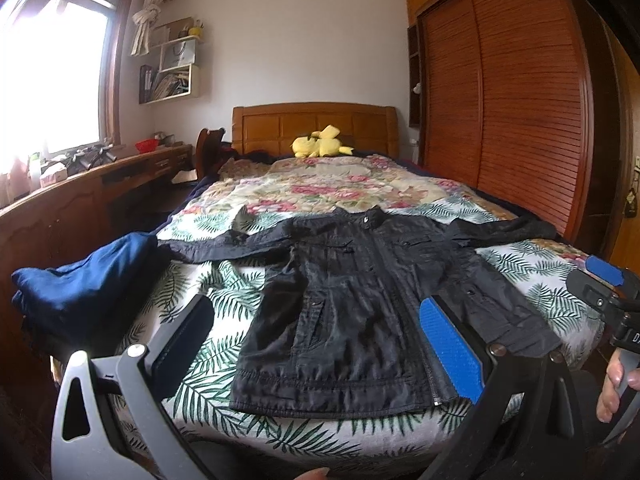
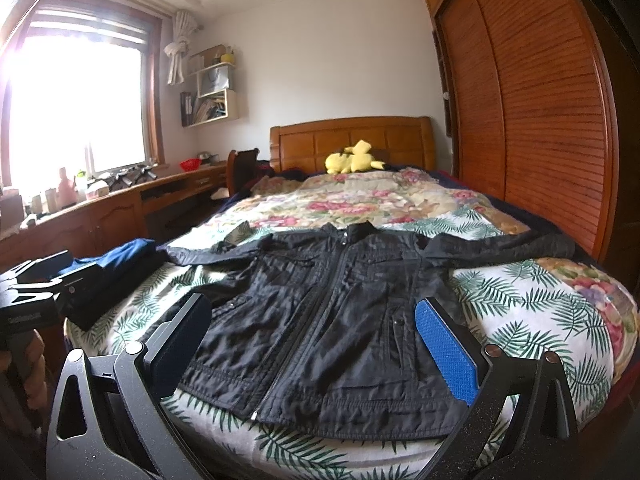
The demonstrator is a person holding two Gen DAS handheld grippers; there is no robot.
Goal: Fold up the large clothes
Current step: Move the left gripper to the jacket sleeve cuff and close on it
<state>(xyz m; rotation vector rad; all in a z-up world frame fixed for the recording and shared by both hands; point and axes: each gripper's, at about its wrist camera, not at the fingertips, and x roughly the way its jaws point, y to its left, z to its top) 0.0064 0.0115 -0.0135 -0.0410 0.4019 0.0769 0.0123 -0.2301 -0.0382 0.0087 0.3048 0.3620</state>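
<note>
My left gripper (image 1: pixel 320 344) and right gripper (image 2: pixel 316 340) both gape wide, empty, above the black jacket (image 2: pixel 332 312) spread flat.

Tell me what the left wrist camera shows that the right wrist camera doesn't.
Left wrist only: the right gripper at the right edge, with the hand holding it. Right wrist only: the left gripper at the left edge. Both: the black jacket spread flat on the bed, sleeves out, a blue garment at its left, a yellow plush by the headboard.
</note>
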